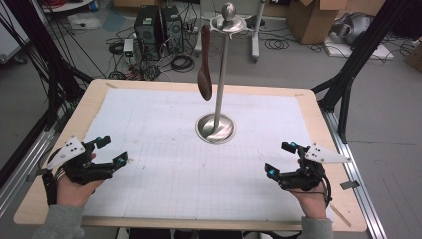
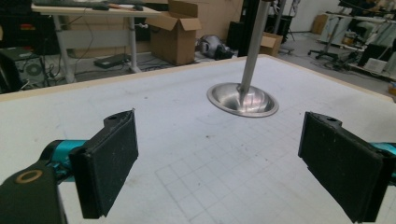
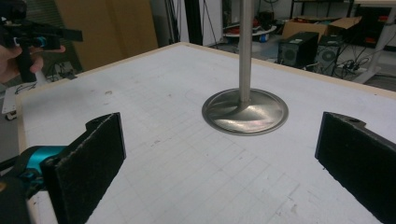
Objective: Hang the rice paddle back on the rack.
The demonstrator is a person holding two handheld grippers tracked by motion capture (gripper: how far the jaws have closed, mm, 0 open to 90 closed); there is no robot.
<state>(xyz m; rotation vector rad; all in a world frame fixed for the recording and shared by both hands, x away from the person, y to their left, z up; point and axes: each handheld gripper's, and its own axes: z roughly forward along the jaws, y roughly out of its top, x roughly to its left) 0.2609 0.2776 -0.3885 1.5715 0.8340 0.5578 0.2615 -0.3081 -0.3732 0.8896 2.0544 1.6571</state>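
Workshop floor behind the table carries loose cables, two black computer towers (image 1: pixel 159 31) at 11 o'clock and cardboard boxes (image 1: pixel 309 19) at 1 o'clock. Table (image 1: pixel 89 102) has a pale wooden edge and is covered by a white gridded mat (image 1: pixel 164 144).

Metal stand (image 1: pixel 219 79): upright, its round dished base resting on the mat slightly beyond centre, at about 12 o'clock from the person. Pole rises to a small top dish with a ball finial. Brown wooden spoon (image 1: pixel 204 64) hangs from that top dish on the 9 o'clock side of the pole, bowl downward, clear of the mat.

Left gripper (image 1: pixel 110 150): held in the person's left hand (image 1: pixel 74 191) at 8 o'clock on the table, near the mat's edge. Jaws stand wide apart with nothing between them; in the left gripper view the pads (image 2: pixel 109 168) frame bare mat, with the stand base ahead.

Right gripper (image 1: pixel 279 158): held in the right hand (image 1: pixel 313 199) at 4 o'clock. Jaws likewise spread wide and empty; the right gripper view shows the stand base ahead between the pads (image 3: pixel 88 163).

Both grippers sit well apart from the stand and the spoon.
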